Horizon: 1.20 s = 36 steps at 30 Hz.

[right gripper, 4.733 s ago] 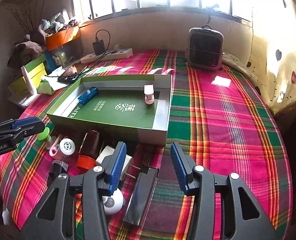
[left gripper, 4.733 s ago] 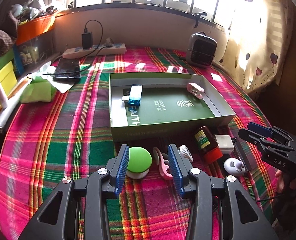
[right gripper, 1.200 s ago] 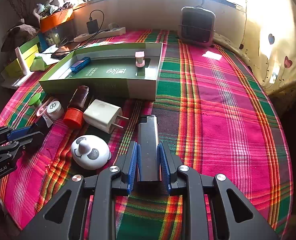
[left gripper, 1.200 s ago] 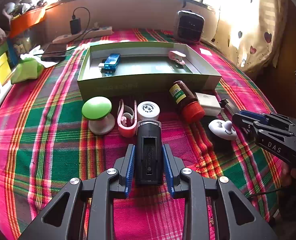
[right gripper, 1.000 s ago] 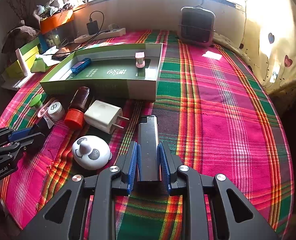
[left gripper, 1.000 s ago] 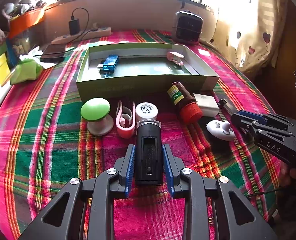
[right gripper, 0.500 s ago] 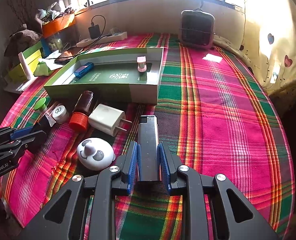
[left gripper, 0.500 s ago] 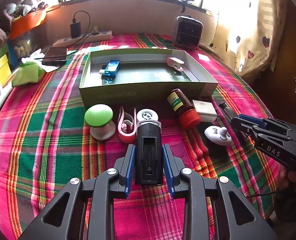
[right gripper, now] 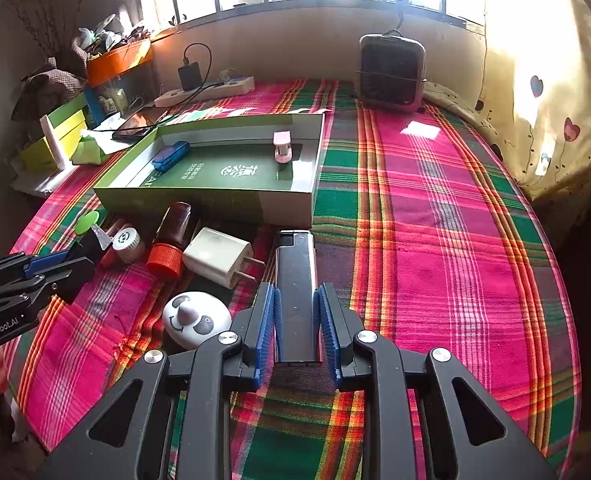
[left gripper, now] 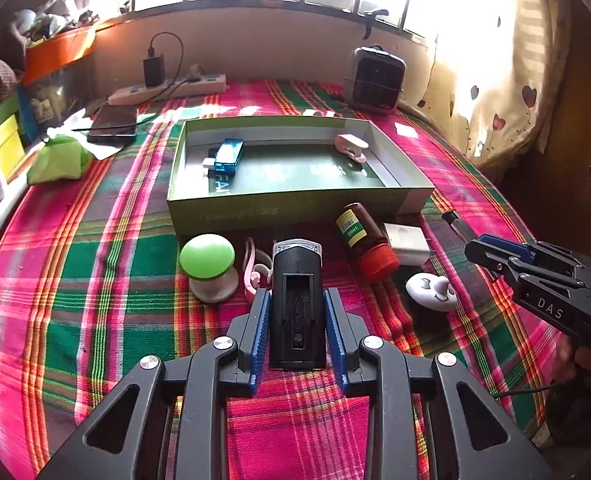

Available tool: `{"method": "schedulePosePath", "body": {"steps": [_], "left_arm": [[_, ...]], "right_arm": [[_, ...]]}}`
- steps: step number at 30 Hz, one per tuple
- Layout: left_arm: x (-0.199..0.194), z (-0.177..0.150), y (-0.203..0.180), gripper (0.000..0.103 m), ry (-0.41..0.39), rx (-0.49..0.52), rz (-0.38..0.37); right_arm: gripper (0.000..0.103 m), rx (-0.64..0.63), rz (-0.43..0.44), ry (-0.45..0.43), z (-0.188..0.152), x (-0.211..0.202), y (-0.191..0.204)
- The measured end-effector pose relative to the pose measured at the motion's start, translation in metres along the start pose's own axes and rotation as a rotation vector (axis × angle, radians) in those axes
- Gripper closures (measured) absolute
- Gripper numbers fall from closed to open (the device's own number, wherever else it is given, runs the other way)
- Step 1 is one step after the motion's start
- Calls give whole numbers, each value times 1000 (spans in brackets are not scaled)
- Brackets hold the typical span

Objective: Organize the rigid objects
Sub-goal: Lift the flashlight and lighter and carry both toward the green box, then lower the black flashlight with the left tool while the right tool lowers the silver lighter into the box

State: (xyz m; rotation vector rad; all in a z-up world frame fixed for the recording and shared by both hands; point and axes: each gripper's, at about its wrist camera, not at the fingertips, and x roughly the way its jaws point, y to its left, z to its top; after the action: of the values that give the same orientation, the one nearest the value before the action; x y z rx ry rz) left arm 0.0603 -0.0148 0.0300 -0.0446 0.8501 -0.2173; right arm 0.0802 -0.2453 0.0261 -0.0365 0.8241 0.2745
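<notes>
My left gripper (left gripper: pixel 297 312) is shut on a black bike light (left gripper: pixel 297 304) and holds it above the plaid cloth. My right gripper (right gripper: pixel 297 316) is shut on a dark silver lighter (right gripper: pixel 295 280). A green open box (left gripper: pixel 295 204) ahead holds a blue USB stick (left gripper: pixel 228 154) and a pink clip (left gripper: pixel 351 146). In front of the box lie a green mushroom-shaped object (left gripper: pixel 207 266), a pink clip (left gripper: pixel 253 272), a brown bottle with a red cap (left gripper: pixel 365 236), a white charger (right gripper: pixel 219 256) and a white panda toy (right gripper: pixel 195 318).
A small heater (right gripper: pixel 391 72) stands at the back. A power strip (left gripper: pixel 167 92), a phone (left gripper: pixel 113 122) and yellow-green boxes (right gripper: pixel 61 136) are at the back left. A curtain (right gripper: pixel 555 80) hangs on the right. A small white round cap (right gripper: pixel 125 242) lies by the bottle.
Both grippers have closed on their objects and lifted them. In the last second both have risen and drawn a little back from the box.
</notes>
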Motion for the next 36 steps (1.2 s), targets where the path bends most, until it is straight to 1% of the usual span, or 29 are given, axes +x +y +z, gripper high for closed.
{"method": "schedulePosePath", "body": {"steps": [7,13,19,28,36], "left_arm": [[-3,13,6,77,-20,5,-5],[-1,30,13,77,-27,1,-20],[3,49,21,77,-44,0,-17],[20,79,35,77,-45,-5,-35],[44,99,38,77,-15,-4,-59]], "right_arm": [[79,-16,6,-17,13,-2,5],[79,-35,18,-17,30,3,10],[79,-47,24,-19,47,9,14],[79,-60,35,-6,69,24,19],[79,-58,32,18,84,46,20]]}}
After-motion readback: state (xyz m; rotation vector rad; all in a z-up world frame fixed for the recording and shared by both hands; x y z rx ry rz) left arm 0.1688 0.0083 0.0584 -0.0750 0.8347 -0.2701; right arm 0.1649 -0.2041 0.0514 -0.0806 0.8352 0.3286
